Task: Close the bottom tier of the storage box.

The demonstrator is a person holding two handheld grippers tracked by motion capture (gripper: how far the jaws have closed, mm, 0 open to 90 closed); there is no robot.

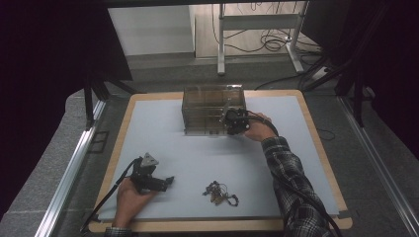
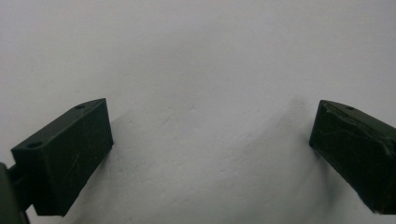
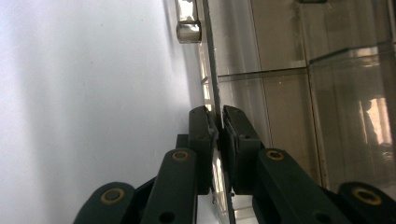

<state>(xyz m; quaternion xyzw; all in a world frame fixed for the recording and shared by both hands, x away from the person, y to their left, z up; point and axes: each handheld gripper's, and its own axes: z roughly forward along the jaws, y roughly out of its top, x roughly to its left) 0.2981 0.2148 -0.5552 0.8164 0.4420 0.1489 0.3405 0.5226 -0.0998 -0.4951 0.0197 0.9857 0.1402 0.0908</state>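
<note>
A clear plastic box (image 1: 210, 109) with inner compartments stands at the back middle of the white mat (image 1: 197, 153). My right gripper (image 1: 233, 122) is at the box's right front corner, shut on the thin edge of a clear panel (image 3: 211, 70) of the box; in the right gripper view the right gripper (image 3: 218, 125) has both jaws pressed against that panel. My left gripper (image 1: 167, 180) rests low over the mat at the front left, and in the left gripper view the left gripper (image 2: 210, 126) is open, jaws wide apart with bare mat between them. A small tangle of chains and beads (image 1: 220, 193) lies at the front middle.
A metal fitting (image 3: 188, 21) sits on the panel's edge above the right jaws. The mat lies on a wooden board (image 1: 316, 143). A table frame (image 1: 257, 29) and cables stand on the floor beyond.
</note>
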